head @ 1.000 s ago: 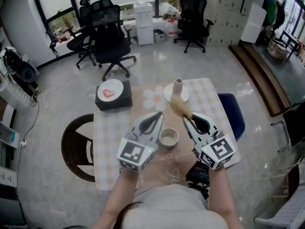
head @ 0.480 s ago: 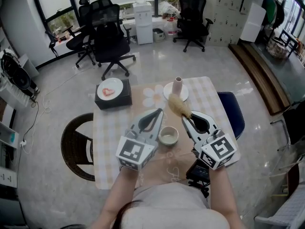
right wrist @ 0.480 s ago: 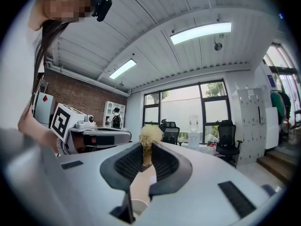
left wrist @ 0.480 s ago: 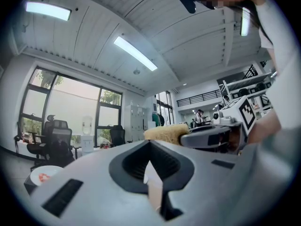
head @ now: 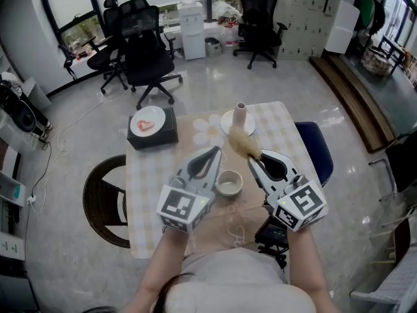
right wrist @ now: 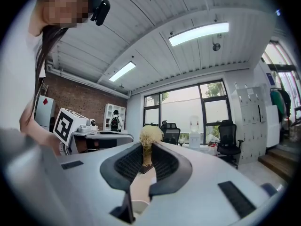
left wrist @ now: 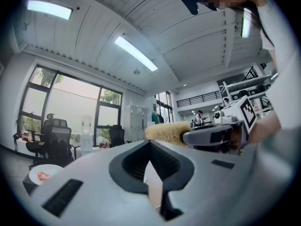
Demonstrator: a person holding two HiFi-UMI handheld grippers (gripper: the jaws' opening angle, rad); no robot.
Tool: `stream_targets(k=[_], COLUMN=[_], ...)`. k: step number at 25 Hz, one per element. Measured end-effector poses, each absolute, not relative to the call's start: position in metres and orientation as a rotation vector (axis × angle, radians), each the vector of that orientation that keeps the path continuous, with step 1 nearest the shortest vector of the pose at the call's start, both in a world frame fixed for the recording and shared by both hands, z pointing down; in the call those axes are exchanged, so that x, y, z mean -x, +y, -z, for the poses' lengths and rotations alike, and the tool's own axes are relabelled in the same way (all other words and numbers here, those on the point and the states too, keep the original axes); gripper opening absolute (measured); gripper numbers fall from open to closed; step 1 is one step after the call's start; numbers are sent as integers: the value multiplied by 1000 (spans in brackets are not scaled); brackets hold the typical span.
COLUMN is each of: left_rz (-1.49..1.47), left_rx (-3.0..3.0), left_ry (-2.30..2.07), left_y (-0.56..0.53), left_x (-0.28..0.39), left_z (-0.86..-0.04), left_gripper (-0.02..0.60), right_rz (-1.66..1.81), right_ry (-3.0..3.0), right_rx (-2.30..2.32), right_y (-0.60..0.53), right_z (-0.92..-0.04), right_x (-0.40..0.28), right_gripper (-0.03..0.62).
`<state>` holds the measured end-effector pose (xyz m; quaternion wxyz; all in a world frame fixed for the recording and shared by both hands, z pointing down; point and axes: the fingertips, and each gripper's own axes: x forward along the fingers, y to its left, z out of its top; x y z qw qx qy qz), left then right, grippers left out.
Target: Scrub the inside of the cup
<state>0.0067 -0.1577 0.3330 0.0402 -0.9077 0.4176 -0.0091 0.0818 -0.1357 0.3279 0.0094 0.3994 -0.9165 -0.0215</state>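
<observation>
Two claws flank the cup (head: 229,182): left claw (head: 215,150) together, right claw (head: 251,161) clamping brush (head: 242,143), handle mostly hidden.

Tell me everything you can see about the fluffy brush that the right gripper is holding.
The straw-coloured brush with a fluffy fibre head is clamped by its short brownish stem between the jaws of the right gripper. Its oblong head juts past the jaw tips, slanting away from the person, seemingly in the air over the checked table. It sits beyond the small pale cup, not inside it, touching only the gripper.
</observation>
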Motion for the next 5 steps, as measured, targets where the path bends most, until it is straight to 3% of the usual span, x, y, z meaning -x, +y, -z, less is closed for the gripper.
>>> stream_targets(k=[5], left_rz=[22], left_rx=[2784], left_ry=[1287], left_y=[-159], left_x=[-7], left_z=[-333], left_gripper=[11], right_rz=[92], right_ry=[-2843], right_rx=[-1226], right_y=[-132], right_z=[-332], right_x=[-79], right_gripper=[52])
